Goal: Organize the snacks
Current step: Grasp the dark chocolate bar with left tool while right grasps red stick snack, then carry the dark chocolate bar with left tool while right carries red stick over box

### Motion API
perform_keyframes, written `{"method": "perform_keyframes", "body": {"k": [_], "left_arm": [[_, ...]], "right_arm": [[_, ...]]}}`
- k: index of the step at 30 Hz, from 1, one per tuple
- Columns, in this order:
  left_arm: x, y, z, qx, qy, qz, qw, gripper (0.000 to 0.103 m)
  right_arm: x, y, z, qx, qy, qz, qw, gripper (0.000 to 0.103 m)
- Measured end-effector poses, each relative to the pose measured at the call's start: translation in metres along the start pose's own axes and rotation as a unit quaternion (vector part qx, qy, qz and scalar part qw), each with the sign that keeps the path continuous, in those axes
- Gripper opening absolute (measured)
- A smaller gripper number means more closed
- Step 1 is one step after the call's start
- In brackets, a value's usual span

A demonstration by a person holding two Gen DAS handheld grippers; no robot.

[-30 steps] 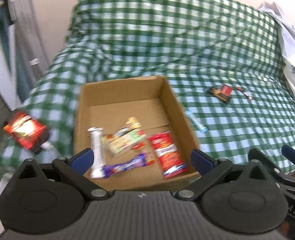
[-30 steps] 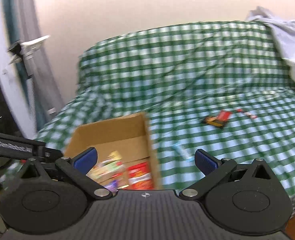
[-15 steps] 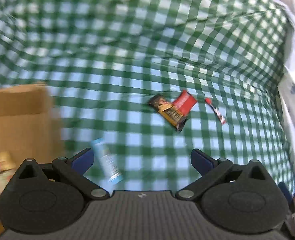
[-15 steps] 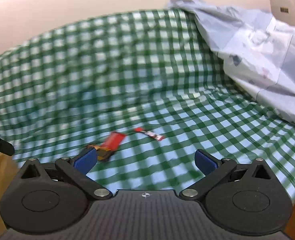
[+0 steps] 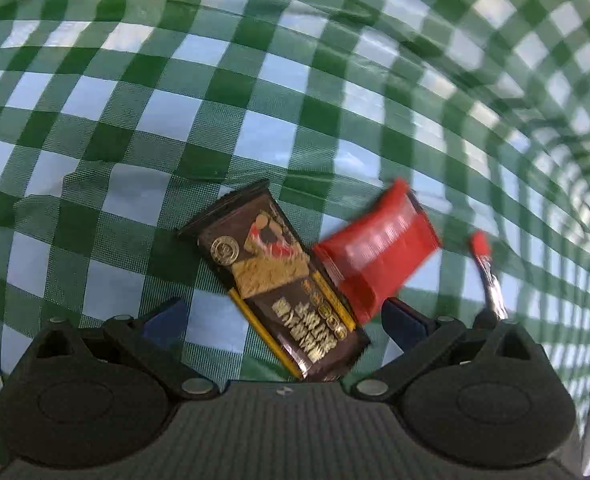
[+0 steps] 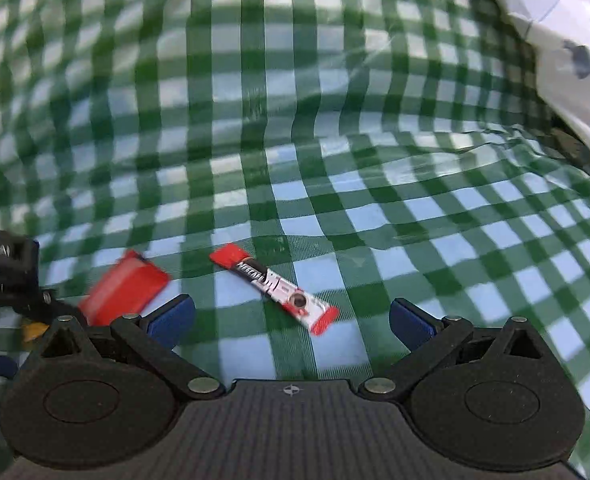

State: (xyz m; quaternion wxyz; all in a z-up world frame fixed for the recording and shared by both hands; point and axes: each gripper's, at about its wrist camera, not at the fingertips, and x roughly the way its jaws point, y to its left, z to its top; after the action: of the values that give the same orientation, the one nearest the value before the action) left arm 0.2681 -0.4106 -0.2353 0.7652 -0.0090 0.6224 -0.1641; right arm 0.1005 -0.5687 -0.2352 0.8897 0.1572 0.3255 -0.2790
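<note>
Left gripper now close over brown bar; box gone from view. Right gripper nears stick, 12 o'clock.

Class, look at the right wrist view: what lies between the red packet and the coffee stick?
Nothing but bare checked cloth separates the red packet from the coffee stick; the right wrist view shows the gap.

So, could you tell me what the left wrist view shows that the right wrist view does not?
Only the left wrist view shows the dark brown biscuit packet, lying between the open left gripper fingers. Only the right wrist view shows the whole Nescafe stick lying ahead of the open right gripper, and the pale bedding. Both show the red packet and the green checked cloth.
</note>
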Motion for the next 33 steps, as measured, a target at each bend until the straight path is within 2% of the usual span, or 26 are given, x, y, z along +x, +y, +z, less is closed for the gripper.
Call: {"method": "perform_keyframes", "body": {"k": [3, 4, 7, 8, 9, 10, 11, 12, 13, 14, 15, 19, 22, 25, 27, 33], "left_arm": [[-0.001, -0.001, -0.001, 0.042, 0.004, -0.001, 0.9991, 0.103], [-0.002, 0.003, -0.002, 0.053, 0.003, -0.001, 0.9986, 0.103], [-0.007, 0.011, 0.002, 0.019, 0.001, -0.003, 0.9998, 0.102], [-0.01, 0.015, 0.004, -0.007, -0.003, 0.003, 1.0, 0.091], [-0.014, 0.019, 0.005, -0.028, -0.008, 0.016, 0.9994, 0.085], [-0.018, 0.021, 0.005, -0.039, -0.013, 0.014, 0.999, 0.066], [-0.022, 0.022, 0.008, -0.034, -0.014, -0.013, 0.9992, 0.033], [-0.026, 0.022, 0.008, -0.026, -0.014, -0.032, 0.999, 0.026], [-0.031, 0.021, 0.007, -0.022, -0.019, -0.028, 0.9992, 0.015], [-0.034, 0.02, 0.006, -0.012, -0.023, -0.023, 0.9994, 0.004], [-0.036, 0.02, 0.004, 0.002, -0.027, -0.019, 0.9994, 0.002], [-0.045, 0.026, -0.009, 0.023, -0.029, -0.025, 0.999, 0.0], [-0.05, 0.034, -0.013, 0.014, -0.014, -0.057, 0.9982, 0.0], [-0.057, 0.03, -0.022, 0.049, -0.032, -0.026, 0.9979, 0.0], [-0.062, 0.036, -0.026, 0.051, -0.025, -0.021, 0.9982, 0.0], [-0.089, 0.054, -0.036, 0.075, -0.048, -0.041, 0.9952, 0.0]], "right_arm": [[0.031, 0.006, 0.0, -0.017, 0.022, -0.008, 1.0, 0.103], [0.031, 0.009, -0.002, -0.031, -0.001, -0.008, 1.0, 0.103], [0.033, 0.011, -0.003, -0.045, -0.009, 0.005, 0.999, 0.102], [0.032, 0.012, -0.004, -0.049, -0.013, 0.009, 0.999, 0.097], [0.028, 0.014, -0.008, -0.057, -0.022, 0.018, 0.998, 0.081], [0.022, 0.015, -0.011, -0.066, -0.03, 0.028, 0.997, 0.071], [0.019, 0.018, -0.014, -0.076, -0.033, 0.033, 0.996, 0.05], [0.015, 0.02, -0.017, -0.087, -0.034, 0.036, 0.995, 0.033], [0.01, 0.021, -0.019, -0.096, -0.031, 0.036, 0.994, 0.024], [0.007, 0.022, -0.02, -0.097, -0.027, 0.036, 0.994, 0.01], [0.004, 0.022, -0.021, -0.094, -0.02, 0.035, 0.995, 0.007], [-0.019, 0.017, -0.027, -0.057, 0.002, 0.038, 0.998, 0.006], [-0.032, 0.017, -0.035, -0.062, 0.0, 0.027, 0.998, 0.006], [-0.039, 0.014, -0.04, -0.058, 0.008, 0.012, 0.998, 0.006], [-0.045, 0.008, -0.043, -0.034, 0.016, 0.016, 0.999, 0.006], [-0.075, 0.008, -0.056, -0.016, 0.012, 0.02, 1.0, 0.006]]}}
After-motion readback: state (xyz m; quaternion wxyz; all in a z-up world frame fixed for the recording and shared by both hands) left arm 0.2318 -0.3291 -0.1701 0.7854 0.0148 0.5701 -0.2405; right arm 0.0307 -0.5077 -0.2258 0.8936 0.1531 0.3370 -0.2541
